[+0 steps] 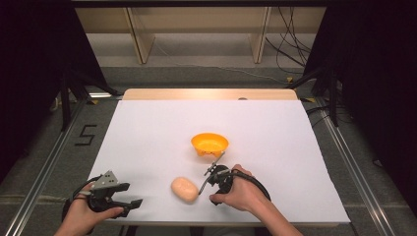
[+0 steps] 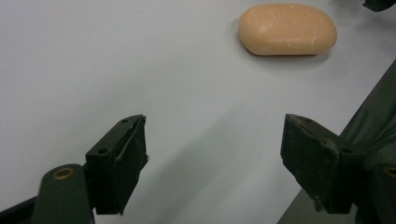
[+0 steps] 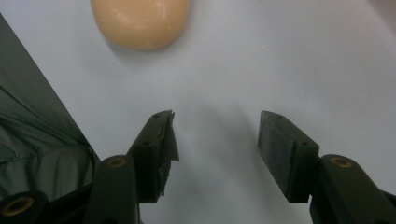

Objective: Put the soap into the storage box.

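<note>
Looking down from the high view, we see the pale orange oval bar of soap (image 1: 183, 189) lying flat on the white table cover (image 1: 147, 147), near the front edge and between our 2 grippers. It is nearer the right gripper (image 1: 202, 189) than the left gripper (image 1: 132, 203). The orange bowl (image 1: 210, 143) stands farther back on the cover, upright and apart from the soap, just beyond the right hand (image 1: 239, 192).

Our right gripper sits just to the right of the soap and points toward it. In the right gripper view its 2 black jaws stand apart with bare white cover between them; nothing is gripped. The soap (image 3: 140, 21) lies ahead of the jaws and off to the left at the top of that view, clear of both pads, so the tool is released and not touching it.

Our left gripper rests low at the front left of the table, held in the left hand (image 1: 83, 216), with its grey 3-cornered plate (image 1: 105, 179) on top. In the left gripper view its jaws are spread wide over bare cover and hold nothing. The soap (image 2: 287, 29) shows there far ahead and to the upper right, well apart from the jaws. A dark fold of cloth (image 2: 373, 116) edges the right side of that view.
</note>
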